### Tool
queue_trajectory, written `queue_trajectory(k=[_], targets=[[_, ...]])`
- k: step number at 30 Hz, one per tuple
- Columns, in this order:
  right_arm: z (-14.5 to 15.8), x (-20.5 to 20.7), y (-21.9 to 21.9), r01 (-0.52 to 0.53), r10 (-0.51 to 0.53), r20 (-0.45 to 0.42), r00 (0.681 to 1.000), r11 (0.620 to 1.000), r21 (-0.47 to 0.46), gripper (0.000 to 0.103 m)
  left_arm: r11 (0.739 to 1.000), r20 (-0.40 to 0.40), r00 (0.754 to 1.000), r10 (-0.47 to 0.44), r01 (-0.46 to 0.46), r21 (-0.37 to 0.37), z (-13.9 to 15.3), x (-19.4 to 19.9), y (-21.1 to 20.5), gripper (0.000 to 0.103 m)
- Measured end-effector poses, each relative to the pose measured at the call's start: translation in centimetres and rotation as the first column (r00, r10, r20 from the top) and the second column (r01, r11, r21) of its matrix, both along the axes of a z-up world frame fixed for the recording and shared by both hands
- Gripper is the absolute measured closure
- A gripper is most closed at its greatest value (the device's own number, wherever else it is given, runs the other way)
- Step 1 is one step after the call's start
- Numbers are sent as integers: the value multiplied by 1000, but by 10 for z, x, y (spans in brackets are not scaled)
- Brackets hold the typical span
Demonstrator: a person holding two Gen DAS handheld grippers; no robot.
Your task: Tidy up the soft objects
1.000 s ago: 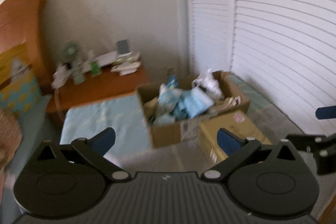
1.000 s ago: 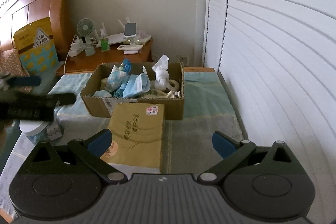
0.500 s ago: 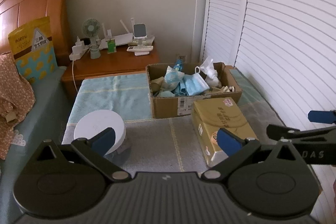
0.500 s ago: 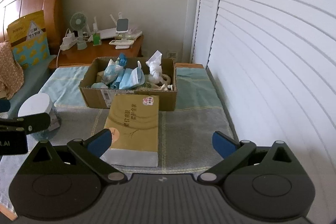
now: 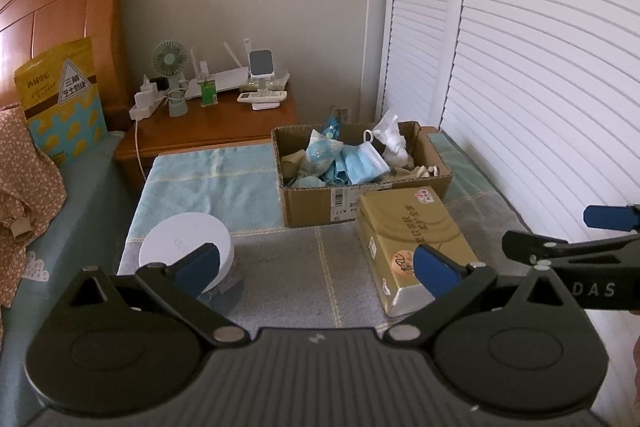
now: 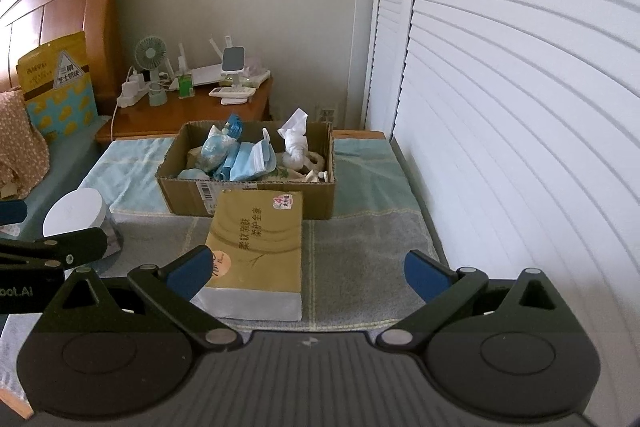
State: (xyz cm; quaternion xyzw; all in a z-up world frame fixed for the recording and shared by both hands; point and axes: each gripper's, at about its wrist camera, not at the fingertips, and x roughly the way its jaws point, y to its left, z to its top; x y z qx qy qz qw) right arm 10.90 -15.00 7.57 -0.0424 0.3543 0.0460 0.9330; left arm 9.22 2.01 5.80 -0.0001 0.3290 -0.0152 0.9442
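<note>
**Both grippers wide open, soft stuff in the box at the back**

Closest to the cameras: the left gripper (image 5: 316, 265) has its blue-padded fingers (image 5: 434, 269) spread wide with nothing between them, hovering above the grey-and-teal mat (image 5: 288, 267). Same deal with the right gripper (image 6: 306, 271), spread apart and empty. Each one pokes into the other's view from the side, so they're hanging side by side over the near edge of the mat.

Just past the fingers there's a gold tissue pack (image 6: 256, 243) lying flat on the mat, Chinese print on top and a small sticker at its far corner. Its far end sits right up against the cardboard box (image 6: 248, 195); can't tell if they actually touch. Off to the left of the pack, well apart from it, is a round white lidded container (image 5: 186, 247) on the mat.

The box is open at the top and stuffed with the soft things: blue face masks (image 6: 250, 159), a crinkly blue plastic packet (image 6: 216, 147), and a knotted white cloth (image 6: 296, 143) sticking up on the right side.

Further back, a wooden nightstand (image 5: 216, 131) with a little green fan (image 5: 170, 63), a power strip and some gadgets. A yellow snack bag (image 5: 60, 99) leans on the wooden headboard (image 5: 60, 3) to the left, white louvered doors (image 6: 500, 87) down the right.
</note>
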Motion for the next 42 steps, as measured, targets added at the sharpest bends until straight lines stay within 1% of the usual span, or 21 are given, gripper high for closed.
queue_trajectory(k=[42], targets=[[0, 0, 0, -4, 4, -2, 1000, 1000, 4, 0, 1000, -1, 1000, -10, 10, -7, 3, -2, -3, 1]])
